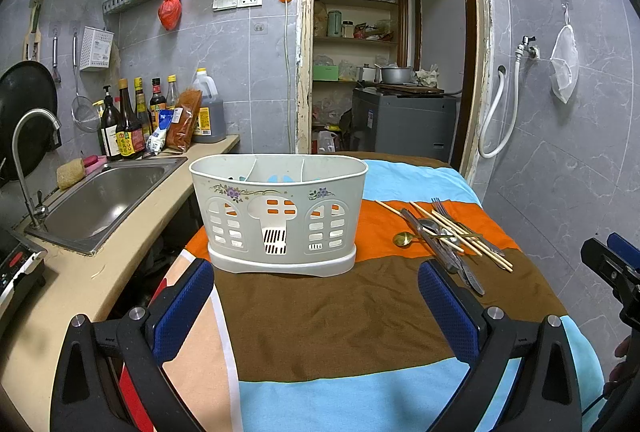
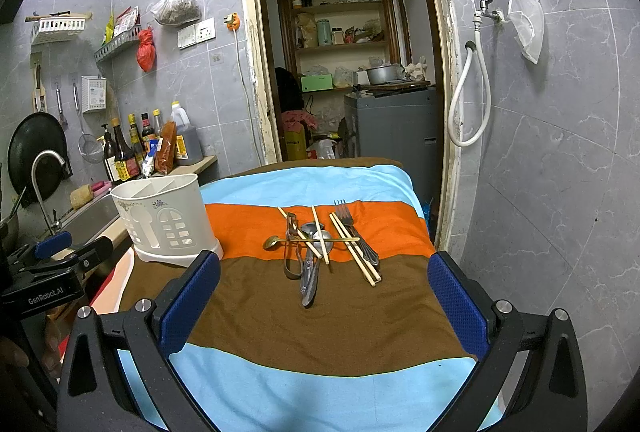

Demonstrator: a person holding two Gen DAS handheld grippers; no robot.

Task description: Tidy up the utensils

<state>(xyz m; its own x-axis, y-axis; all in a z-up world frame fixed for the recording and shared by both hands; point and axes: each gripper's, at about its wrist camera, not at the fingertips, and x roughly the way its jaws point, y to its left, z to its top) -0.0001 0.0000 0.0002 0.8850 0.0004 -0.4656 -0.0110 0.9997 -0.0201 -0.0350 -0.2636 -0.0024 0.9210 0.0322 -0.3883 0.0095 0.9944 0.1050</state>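
Note:
A white plastic utensil caddy (image 1: 280, 212) with dividers stands on the striped cloth, straight ahead of my left gripper (image 1: 316, 296), which is open and empty. It also shows at the left in the right wrist view (image 2: 166, 220). A pile of utensils (image 2: 320, 244) lies on the orange stripe: wooden chopsticks (image 2: 354, 248), a fork (image 2: 348, 222), a gold spoon (image 2: 274, 242), steel spoons and tongs. My right gripper (image 2: 324, 292) is open and empty, just short of the pile. The pile shows to the right of the caddy in the left wrist view (image 1: 444, 236).
The striped cloth (image 2: 320, 336) covers the table. A steel sink (image 1: 104, 200) with a tap and a counter with sauce bottles (image 1: 132, 120) lie to the left. A tiled wall with a hose (image 2: 468, 96) is on the right, a doorway behind.

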